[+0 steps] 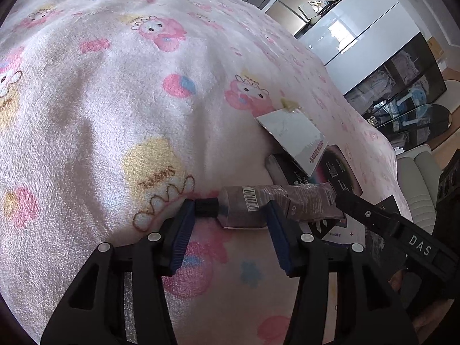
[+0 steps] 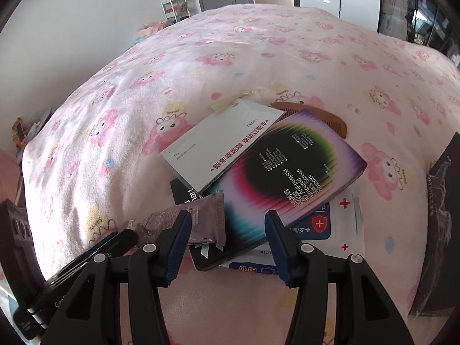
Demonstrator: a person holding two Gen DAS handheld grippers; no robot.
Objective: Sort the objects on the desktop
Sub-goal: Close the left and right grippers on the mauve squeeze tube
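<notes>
The crinkled mauve plastic tube [image 1: 276, 201] with a black cap lay against the colourful screen-protector box [image 2: 290, 172], its cap end between the left gripper [image 1: 230, 218]'s spread fingers. The right gripper [image 2: 227, 227] gaped, holding nothing. A careless squeeze might skid the tube across the fleece blanket [image 1: 115, 86].
</notes>
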